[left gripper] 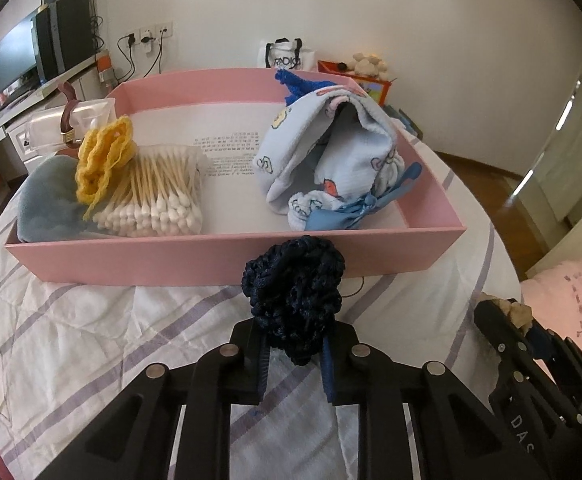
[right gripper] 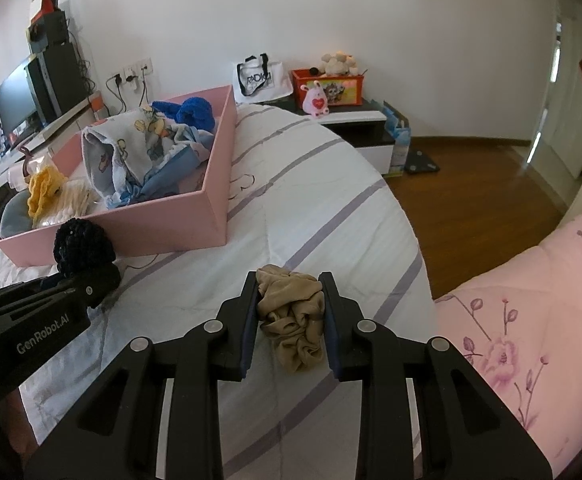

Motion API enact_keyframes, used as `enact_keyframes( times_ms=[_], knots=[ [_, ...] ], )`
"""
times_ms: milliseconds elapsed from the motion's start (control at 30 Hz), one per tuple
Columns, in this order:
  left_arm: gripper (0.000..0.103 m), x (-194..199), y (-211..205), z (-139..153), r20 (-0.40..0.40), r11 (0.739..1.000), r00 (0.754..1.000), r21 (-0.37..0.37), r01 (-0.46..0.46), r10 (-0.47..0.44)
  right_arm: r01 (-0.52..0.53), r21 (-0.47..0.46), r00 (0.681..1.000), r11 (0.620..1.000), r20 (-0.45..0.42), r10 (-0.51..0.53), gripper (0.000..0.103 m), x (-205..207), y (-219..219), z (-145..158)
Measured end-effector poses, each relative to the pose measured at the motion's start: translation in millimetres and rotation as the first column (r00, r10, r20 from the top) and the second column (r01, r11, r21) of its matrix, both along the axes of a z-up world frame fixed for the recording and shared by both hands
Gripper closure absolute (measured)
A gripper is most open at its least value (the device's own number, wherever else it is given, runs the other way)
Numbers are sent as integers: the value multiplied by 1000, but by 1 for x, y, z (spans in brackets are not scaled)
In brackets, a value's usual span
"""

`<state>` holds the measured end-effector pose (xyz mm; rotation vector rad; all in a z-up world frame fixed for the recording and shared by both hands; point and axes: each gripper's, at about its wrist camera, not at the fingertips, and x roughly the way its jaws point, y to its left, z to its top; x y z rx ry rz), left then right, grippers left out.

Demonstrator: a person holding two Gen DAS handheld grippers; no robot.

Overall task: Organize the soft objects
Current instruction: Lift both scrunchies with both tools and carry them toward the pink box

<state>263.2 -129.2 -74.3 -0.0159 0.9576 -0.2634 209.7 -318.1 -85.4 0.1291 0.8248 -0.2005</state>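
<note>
Pinched in the left gripper (left gripper: 294, 350), a navy scrunchie (left gripper: 294, 296) hangs just short of the pink tray (left gripper: 235, 258). Right gripper (right gripper: 289, 316) clamps a tan scrunchie (right gripper: 291, 316) over the bed (right gripper: 311, 208) — either soft, shallow hold could slip before the tray's rim.

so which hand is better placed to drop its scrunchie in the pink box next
Left. The left gripper holds the navy scrunchie right at the pink box's near wall; the right gripper, with the beige scrunchie, is farther back.

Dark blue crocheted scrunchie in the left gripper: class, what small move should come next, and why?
Probably carry the left gripper forward over the near wall of the pink tray and release. The dark blue scrunchie is clamped outside the tray, while the yellow scrunchie already lies inside, with bare floor mid-tray.
</note>
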Motion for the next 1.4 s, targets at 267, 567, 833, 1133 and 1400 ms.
enact_keyframes(
  times_ms=[267, 567, 833, 1133, 1400],
  knots=[
    [86, -9, 8, 9, 20, 1000, 1000, 8, -17, 17, -8, -15, 1000, 1000, 22, 9, 77, -8, 7, 8],
    [86, -22, 26, 15, 37, 999, 999, 18, -35, 35, -38, -24, 999, 999, 36, 39, 77, -11, 24, 17],
    [86, -37, 56, 30, 72, 998, 995, 17, -66, 64, -84, -41, 995, 996, 53, 86, 77, -13, 48, 28],
    [85, -61, 82, 52, 121, 996, 989, 14, -87, 85, -133, -57, 986, 989, 91, 138, 77, -20, 72, 43],
    [85, -95, 99, 83, 212, 994, 972, 3, -106, 103, -170, -78, 972, 982, 150, 180, 77, -31, 89, 66]
  ],
)
